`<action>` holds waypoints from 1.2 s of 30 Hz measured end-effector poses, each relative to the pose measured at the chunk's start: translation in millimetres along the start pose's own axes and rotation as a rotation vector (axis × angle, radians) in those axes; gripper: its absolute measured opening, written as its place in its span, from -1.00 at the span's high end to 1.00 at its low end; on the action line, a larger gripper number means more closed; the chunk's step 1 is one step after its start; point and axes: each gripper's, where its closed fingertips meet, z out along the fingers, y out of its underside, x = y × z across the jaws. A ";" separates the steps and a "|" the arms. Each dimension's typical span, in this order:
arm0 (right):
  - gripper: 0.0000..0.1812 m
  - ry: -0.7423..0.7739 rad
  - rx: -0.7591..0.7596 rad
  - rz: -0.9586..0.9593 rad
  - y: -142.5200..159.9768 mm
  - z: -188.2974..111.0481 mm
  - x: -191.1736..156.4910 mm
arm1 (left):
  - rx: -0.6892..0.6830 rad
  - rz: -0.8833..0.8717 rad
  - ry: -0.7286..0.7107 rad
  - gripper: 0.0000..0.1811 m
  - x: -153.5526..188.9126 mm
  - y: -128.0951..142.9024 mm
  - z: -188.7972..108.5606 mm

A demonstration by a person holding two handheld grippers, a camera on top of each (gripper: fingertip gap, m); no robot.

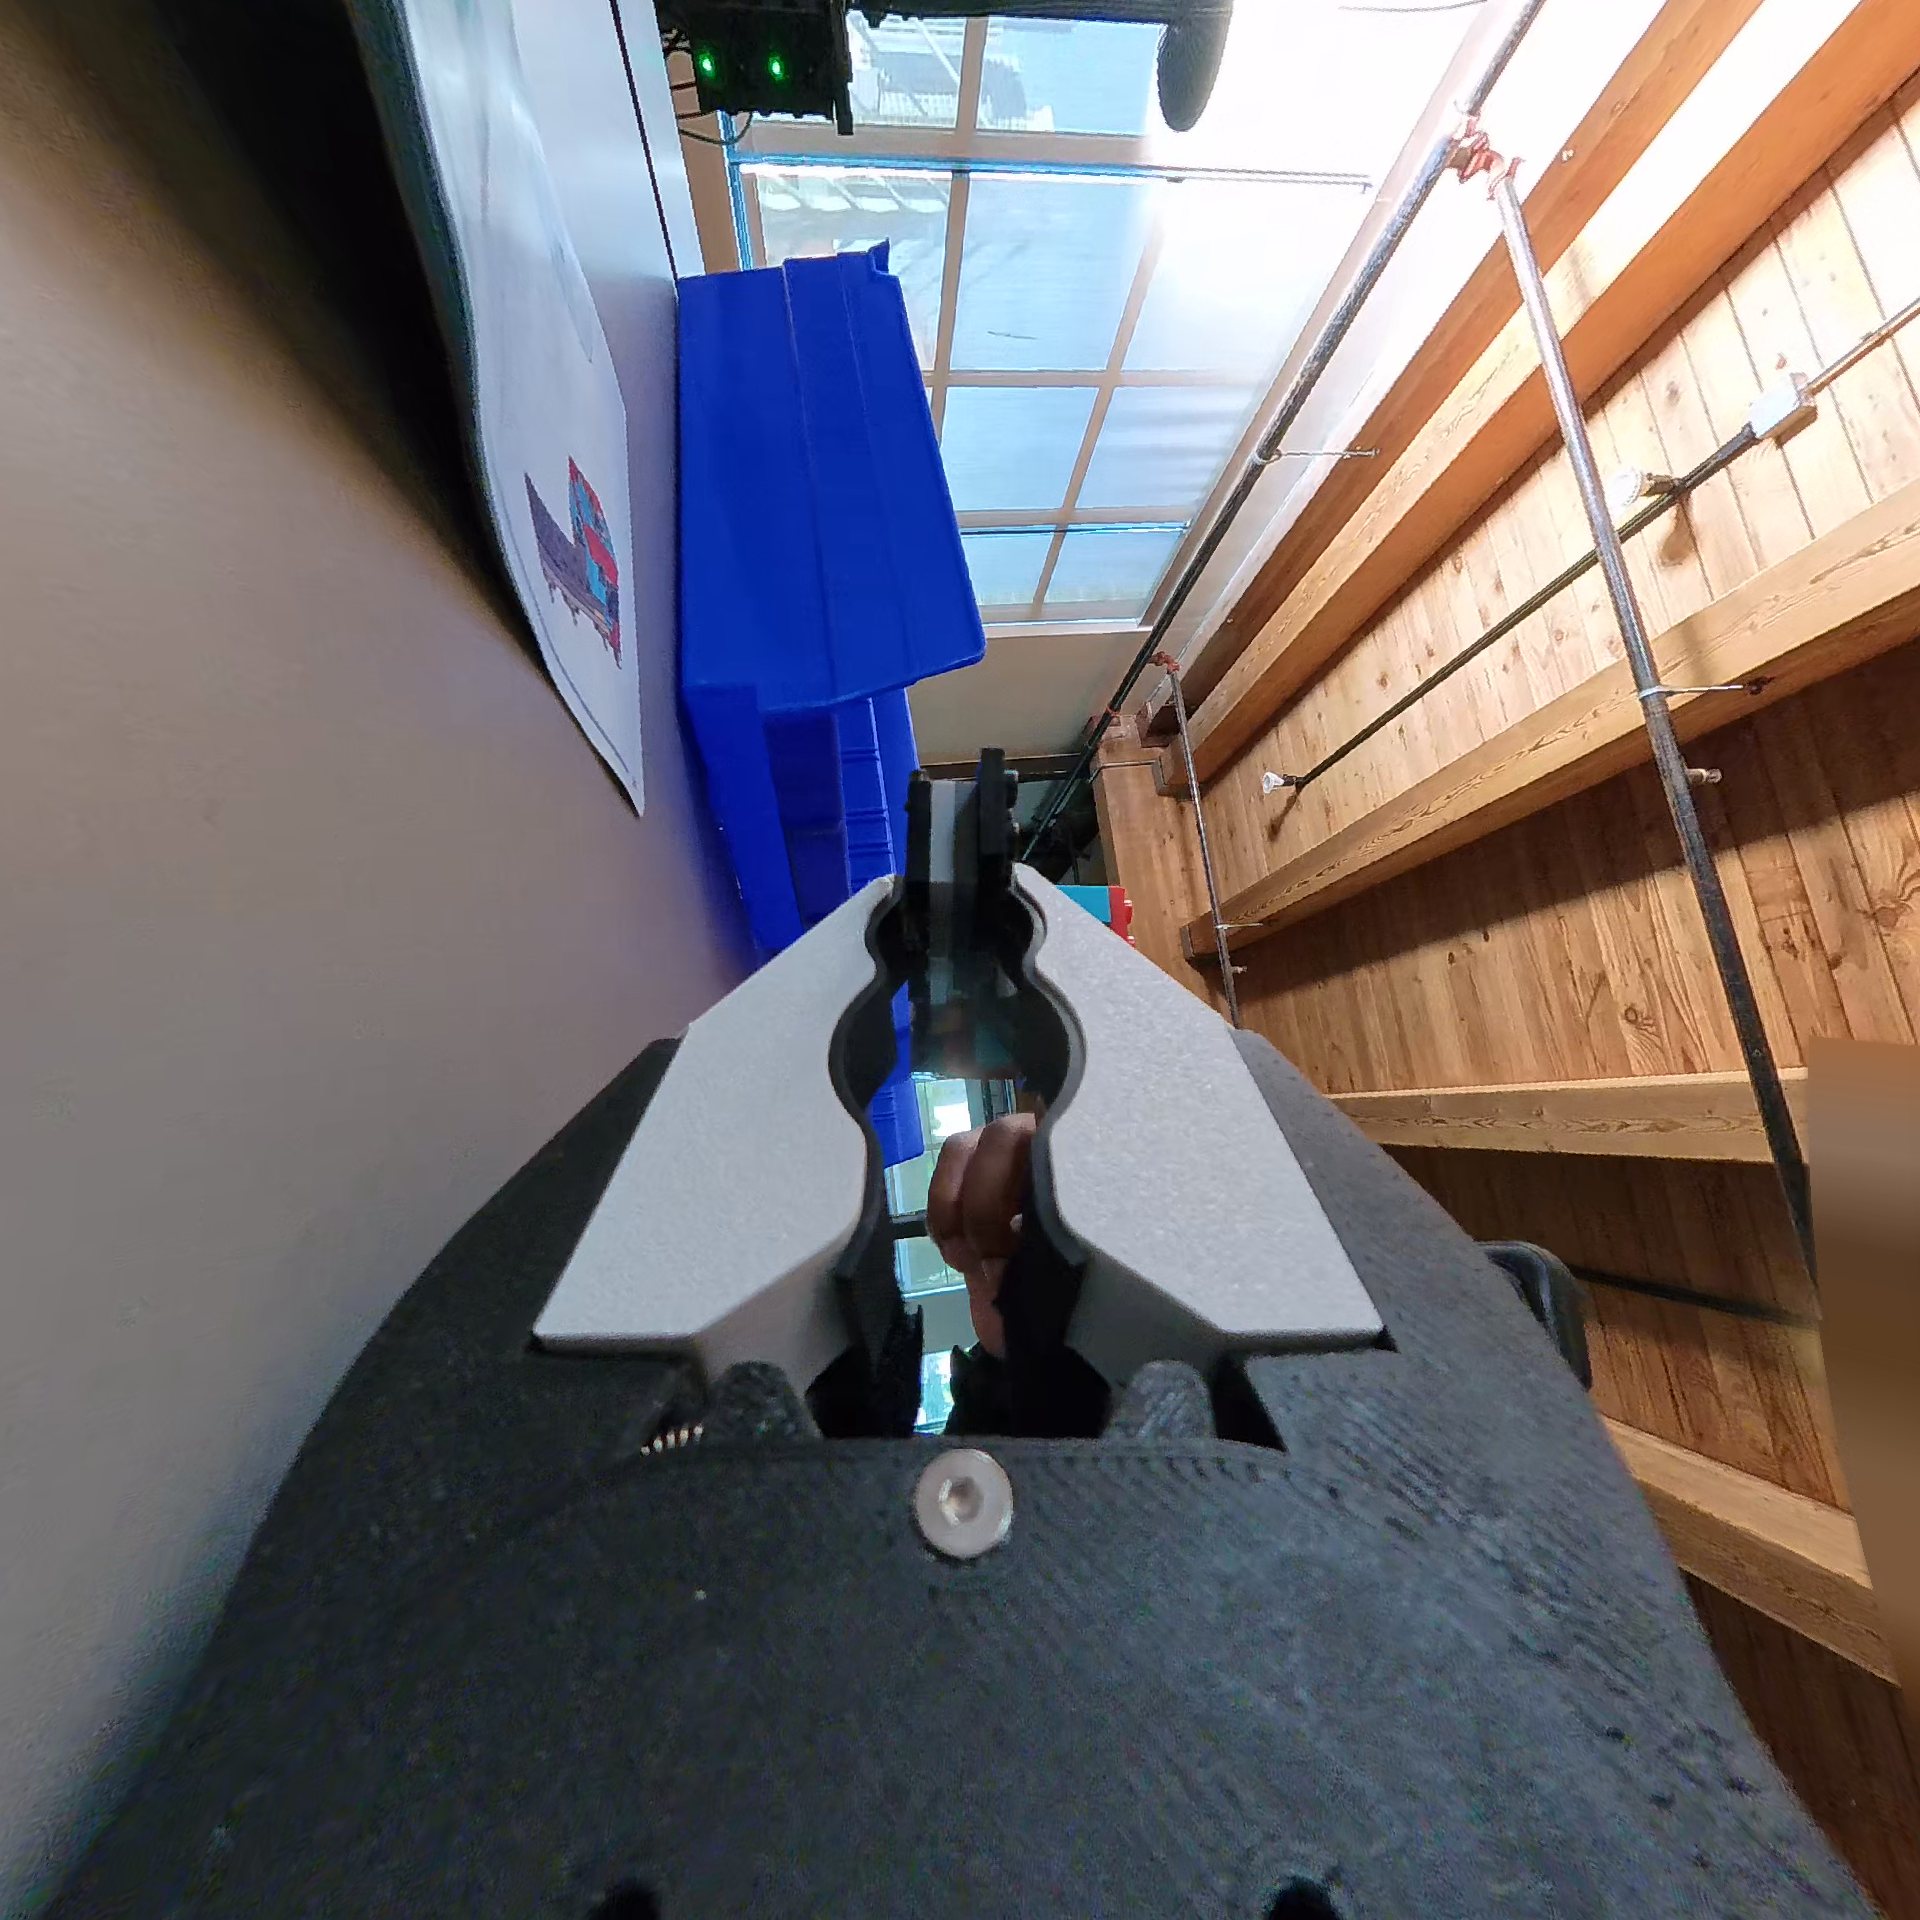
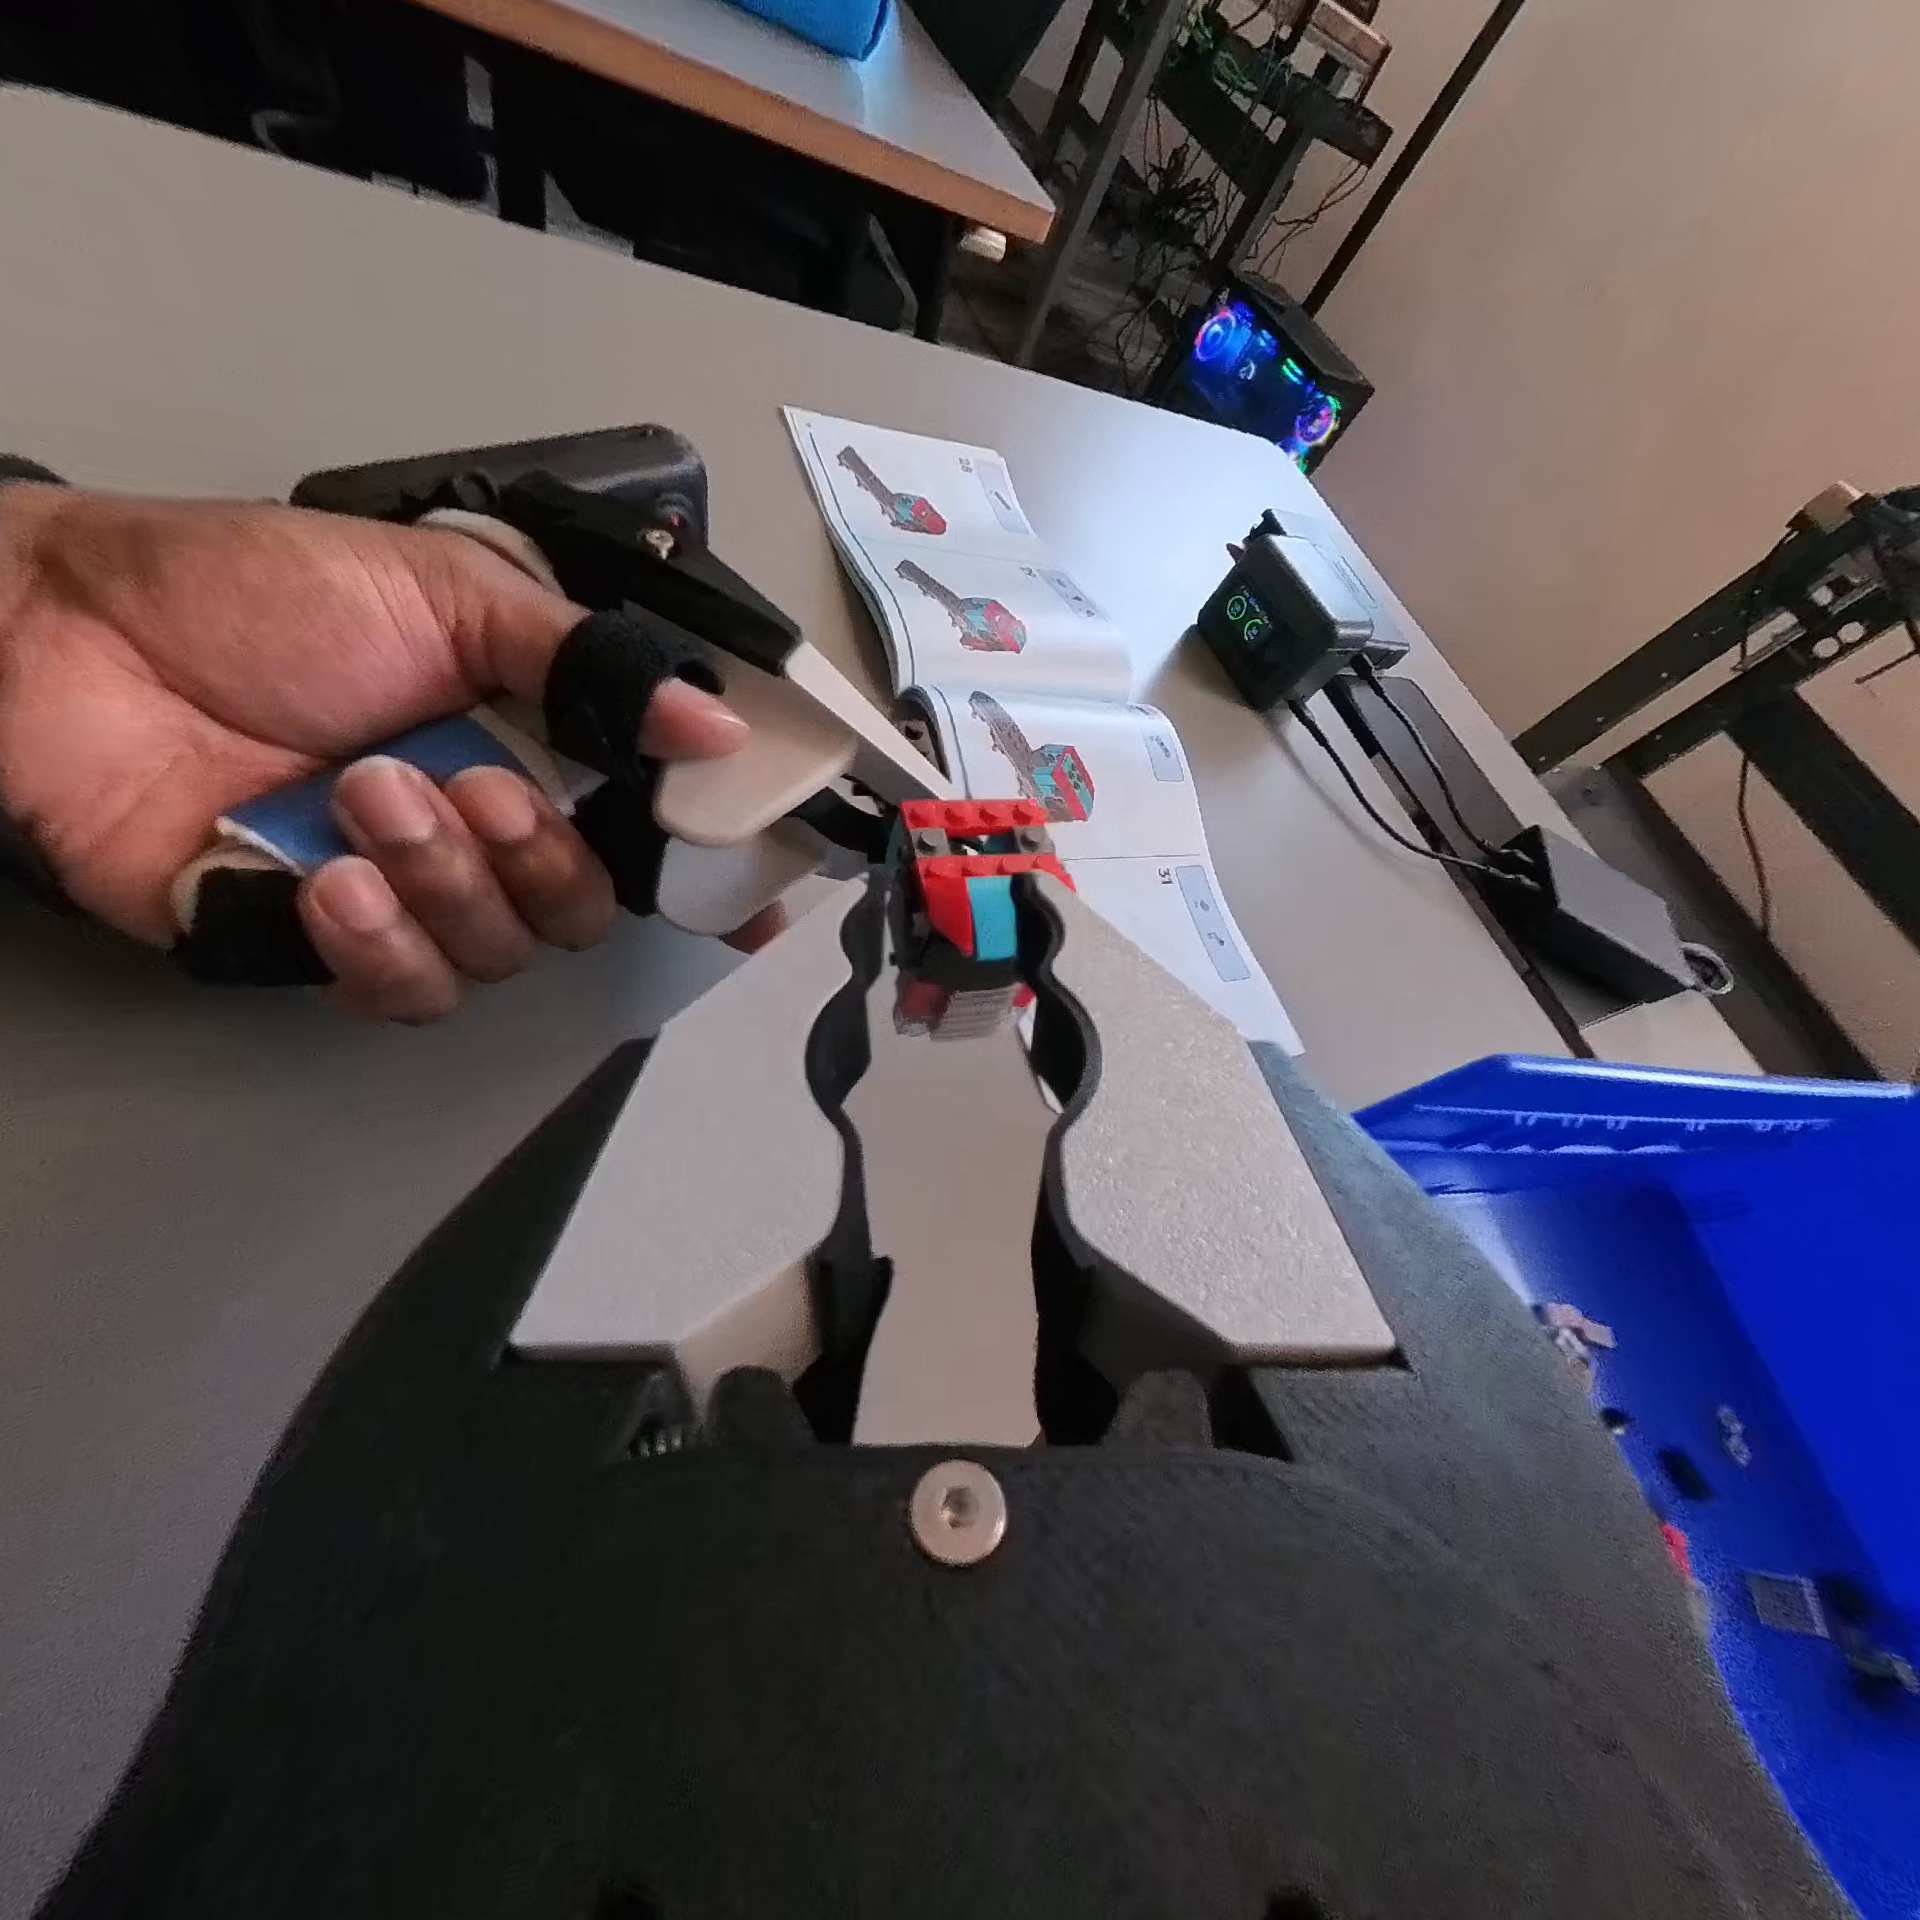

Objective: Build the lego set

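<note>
Mid-build above the table (image 2: pixel 312 312): right gripper (image 2: pixel 961 914) pinches the lego model (image 2: pixel 971 883), left gripper (image 2: pixel 883 821) pinches its other end; next, press tight w/ care.

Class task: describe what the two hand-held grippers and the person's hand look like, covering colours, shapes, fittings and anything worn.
Right hand-held gripper: rough black printed body, silver centre screw, pale grey wedge fingers with wavy black inner pads. Left hand-held gripper: the same build; from the right wrist view it also shows a blue-wrapped handle. The person's hand wears black fabric finger loops.
</note>
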 end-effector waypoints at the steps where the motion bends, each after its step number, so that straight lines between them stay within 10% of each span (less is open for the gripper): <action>1: 0.69 -0.001 0.009 0.038 0.0 -1.4 1.3 | 0.001 -0.001 0.001 0.83 0.1 -0.2 0.0; 14: 0.18 -0.249 0.204 1.300 38.2 1.8 0.8 | 0.009 -0.014 0.017 0.84 1.8 -0.4 -0.6; 36: 0.23 -0.396 0.268 1.471 27.7 14.4 -4.2 | -0.005 -0.007 0.026 0.84 3.4 1.5 0.1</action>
